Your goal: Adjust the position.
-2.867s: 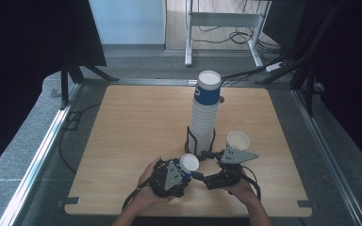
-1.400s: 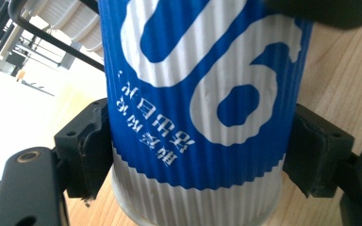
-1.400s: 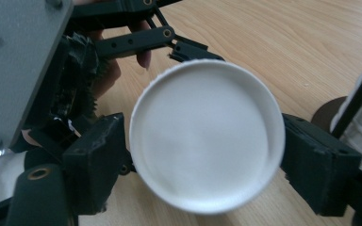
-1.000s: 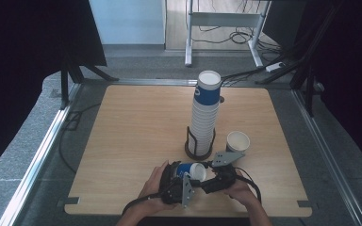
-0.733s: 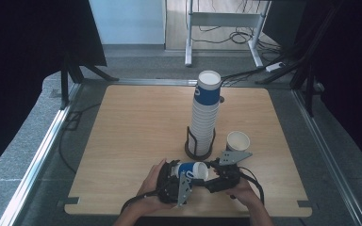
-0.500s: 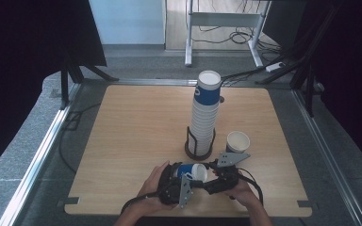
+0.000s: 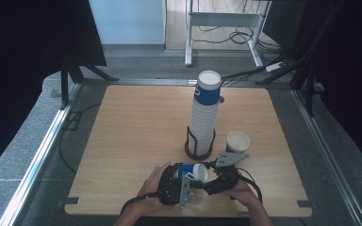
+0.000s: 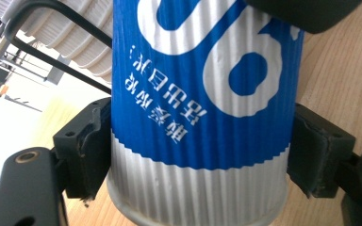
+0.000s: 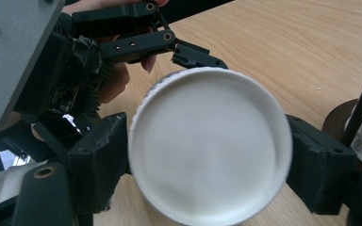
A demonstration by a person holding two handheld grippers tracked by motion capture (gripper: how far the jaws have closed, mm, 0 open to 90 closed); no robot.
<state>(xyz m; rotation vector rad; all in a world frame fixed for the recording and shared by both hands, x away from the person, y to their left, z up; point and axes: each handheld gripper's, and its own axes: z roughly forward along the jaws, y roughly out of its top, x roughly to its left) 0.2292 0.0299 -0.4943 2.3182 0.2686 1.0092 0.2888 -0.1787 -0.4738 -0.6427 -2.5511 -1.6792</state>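
Observation:
A blue and white ribbed paper cup (image 7: 191, 170) lies on its side just above the table's front edge, between the person's two hands. My left gripper (image 7: 185, 178) is shut on it: both pads (image 8: 87, 150) press its sides (image 8: 202, 117), and the jaws have just been closing. My right gripper (image 7: 206, 181) meets the cup from the right. Its jaws have just been opening and now flank the cup's flat white end (image 9: 212, 150) loosely. The left gripper (image 9: 136, 42) shows behind that end.
A tall stack of the same cups (image 7: 205, 113) stands in a black wire holder (image 7: 199, 147) mid-table. One more cup (image 7: 238, 141) stands upright, mouth up, right of the holder. Bare wood (image 7: 132, 136) lies to the left. Table frame and cables lie beyond.
Since the earliest frame both hands have drawn back toward the front edge, and the cup between them has tipped onto its side. Over the last second the hands have kept still.

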